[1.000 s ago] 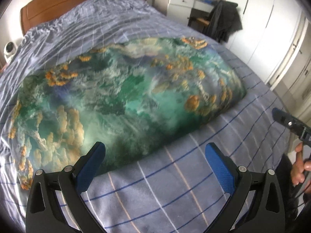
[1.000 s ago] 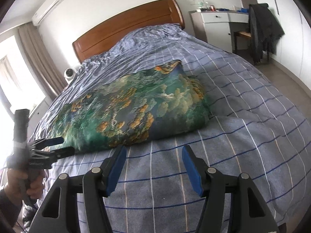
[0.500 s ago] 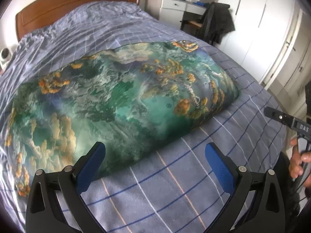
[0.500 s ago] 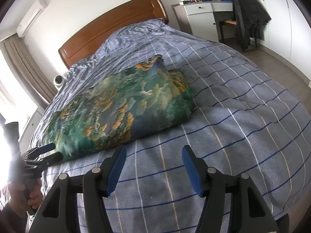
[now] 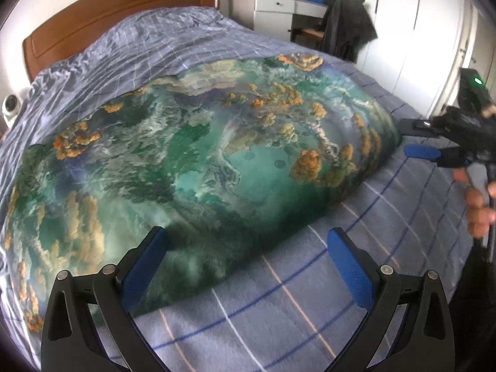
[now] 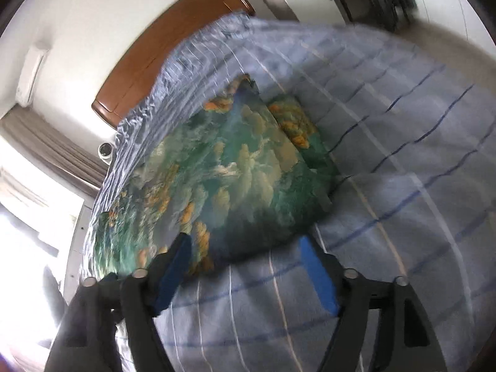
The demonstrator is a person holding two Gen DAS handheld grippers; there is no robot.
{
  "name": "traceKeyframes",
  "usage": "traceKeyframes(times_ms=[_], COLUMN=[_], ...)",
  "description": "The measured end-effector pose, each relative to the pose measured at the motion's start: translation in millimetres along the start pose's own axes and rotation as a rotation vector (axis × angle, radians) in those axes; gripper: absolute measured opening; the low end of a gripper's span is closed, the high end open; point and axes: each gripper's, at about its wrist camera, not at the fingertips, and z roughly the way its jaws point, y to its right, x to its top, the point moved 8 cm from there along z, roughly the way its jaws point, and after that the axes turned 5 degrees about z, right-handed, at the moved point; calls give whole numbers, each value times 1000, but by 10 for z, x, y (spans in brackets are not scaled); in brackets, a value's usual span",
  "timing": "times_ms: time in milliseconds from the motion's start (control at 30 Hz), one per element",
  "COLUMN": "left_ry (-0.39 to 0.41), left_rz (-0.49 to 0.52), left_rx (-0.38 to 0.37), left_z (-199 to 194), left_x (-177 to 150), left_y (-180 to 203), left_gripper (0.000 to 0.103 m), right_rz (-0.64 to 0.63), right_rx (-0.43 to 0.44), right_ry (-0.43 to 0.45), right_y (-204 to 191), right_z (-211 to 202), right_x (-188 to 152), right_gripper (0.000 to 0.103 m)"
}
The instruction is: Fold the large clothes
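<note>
Big bed w/ a blue-grey checked cover fills both views, wooden headboard at the far end. Spread flat on top is the green/teal cloth w/ orange cloud-ish print; it takes up the middle-left of the bed, near edge running diagonally toward the foot, far right corner slightly lifted. In the right wrist view the cloth looks doubled at its far right corner, but that pic is blurry so can't say more.

Far right there's a white dresser and a dark jacket hung on a chair, white wardrobe doors beyond.

Left gripper: fingers spread wide, nothing between them, left pad over the cloth's near edge, right pad over bare cover. Can't tell if it's touching.

Right gripper: also spread wide, holding nothing, straddling the cloth's near right corner. From the left wrist view the right gripper sits just beside the cloth's right end, pads apart.
</note>
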Motion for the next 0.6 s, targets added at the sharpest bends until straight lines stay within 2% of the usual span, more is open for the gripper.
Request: traceKeyframes(times_ms=[67,200,300,367,433,500,600], left_ry=[-27,-81,-99,-100,-102,-83,-4], left_rz=[33,98,112,102,48,-11,-57], left_rx=[15,41,27,4,-64,-135,-138], left_z=[105,252,262,177,-2,-244,-683], left_x=[-23,-96,-130,-130,-103,-16,289], left_y=[36,97,93,80,35,-45,-249], left_gripper=[102,103,103,102,102,102,102], right_rz=[82,241,252,217,154,47,-121], right_rx=[-27,44,64,31,24,9,-1], right_ry=[6,4,47,78,131,181,248], right_y=[141,310,268,222,88,-112,-478], right_z=[142,437,542,526,386,198,-104], right_x=[79,199,287,322,338,349,351], right_gripper=[77,82,79,50,36,32,30])
